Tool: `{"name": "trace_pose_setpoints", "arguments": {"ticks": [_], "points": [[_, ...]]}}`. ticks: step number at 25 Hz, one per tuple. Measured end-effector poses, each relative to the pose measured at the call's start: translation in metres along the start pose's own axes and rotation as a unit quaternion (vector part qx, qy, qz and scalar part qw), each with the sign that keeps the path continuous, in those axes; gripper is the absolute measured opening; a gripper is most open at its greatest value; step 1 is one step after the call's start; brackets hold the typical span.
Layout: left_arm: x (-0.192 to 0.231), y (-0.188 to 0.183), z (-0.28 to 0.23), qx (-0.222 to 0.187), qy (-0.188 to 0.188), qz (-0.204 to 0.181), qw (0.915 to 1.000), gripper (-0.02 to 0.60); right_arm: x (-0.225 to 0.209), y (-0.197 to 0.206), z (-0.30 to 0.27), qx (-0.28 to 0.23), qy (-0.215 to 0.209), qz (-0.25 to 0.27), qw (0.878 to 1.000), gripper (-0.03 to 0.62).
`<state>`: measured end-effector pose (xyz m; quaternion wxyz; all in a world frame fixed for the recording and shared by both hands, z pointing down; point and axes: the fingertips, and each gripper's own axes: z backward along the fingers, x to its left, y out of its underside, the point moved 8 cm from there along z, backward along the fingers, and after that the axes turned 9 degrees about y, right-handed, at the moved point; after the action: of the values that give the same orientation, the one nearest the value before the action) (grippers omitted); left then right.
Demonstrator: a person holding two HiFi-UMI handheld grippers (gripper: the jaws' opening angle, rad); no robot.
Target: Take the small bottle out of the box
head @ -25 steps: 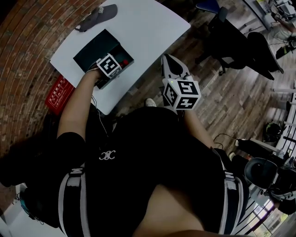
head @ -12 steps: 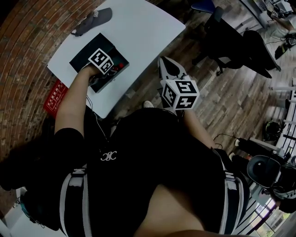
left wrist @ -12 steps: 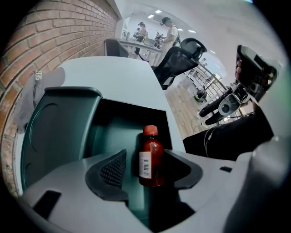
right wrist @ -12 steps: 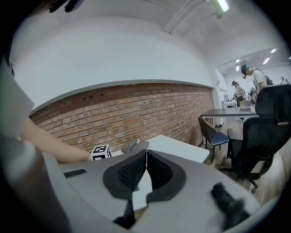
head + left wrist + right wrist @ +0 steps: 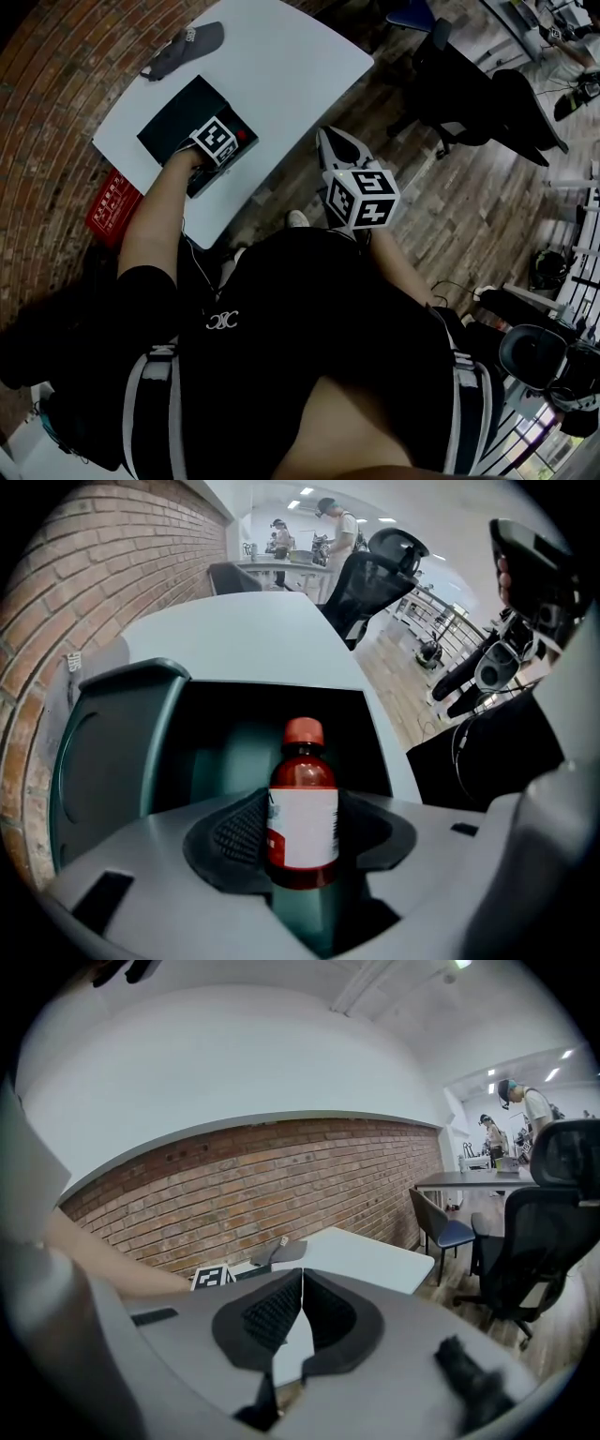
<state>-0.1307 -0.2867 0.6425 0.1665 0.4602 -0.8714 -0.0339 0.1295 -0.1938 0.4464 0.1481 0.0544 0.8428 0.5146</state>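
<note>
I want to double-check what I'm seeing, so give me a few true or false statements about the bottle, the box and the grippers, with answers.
The bottle has a red cap. True.
The bottle lies on its side. False: it stands upright in the box.
The left gripper has nothing between its jaws. False: the bottle stands between them, and they are opening.
The right gripper is shut and empty. True.
</note>
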Motion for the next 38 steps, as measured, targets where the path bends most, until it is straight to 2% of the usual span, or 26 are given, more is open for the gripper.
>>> {"name": "trace_pose_setpoints", "arguments": {"ticks": [8,14,22,24,28,32,35,38], "points": [[-0.001,-0.001,-0.001,0.014,-0.012,-0.015,0.9997,0.232,0.004,0.002,-0.015,0.015,-0.004,-0.002,1.0,0.029],[0.001,0.002,0.0,-0.018,-0.023,-0.004,0.9996,0.23,0.013,0.005,-0.023,0.026,-0.006,0.0,1.0,0.029],[0.001,0.004,0.001,-0.017,-0.024,0.009,0.9995,0.227,0.024,0.007,-0.028,0.029,-0.004,-0.006,1.0,0.029],[-0.002,0.009,0.002,-0.029,-0.021,0.027,0.999,0.227,0.026,0.008,-0.027,0.029,-0.002,-0.007,1.0,0.029],[0.002,0.005,0.002,-0.058,-0.033,0.029,0.9973,0.225,0.024,0.008,-0.023,0.027,0.004,-0.009,1.0,0.029],[-0.001,0.009,0.004,-0.073,-0.01,0.054,0.9958,0.226,0.021,0.003,-0.015,0.018,0.008,-0.01,1.0,0.029],[-0.001,0.01,0.02,-0.115,-0.042,0.057,0.9908,0.225,0.023,-0.002,-0.012,0.008,0.007,-0.01,1.0,0.029],[-0.007,0.013,0.041,-0.154,-0.082,0.067,0.9824,0.225,0.027,-0.005,-0.01,0.002,0.002,-0.011,1.0,0.029]]}}
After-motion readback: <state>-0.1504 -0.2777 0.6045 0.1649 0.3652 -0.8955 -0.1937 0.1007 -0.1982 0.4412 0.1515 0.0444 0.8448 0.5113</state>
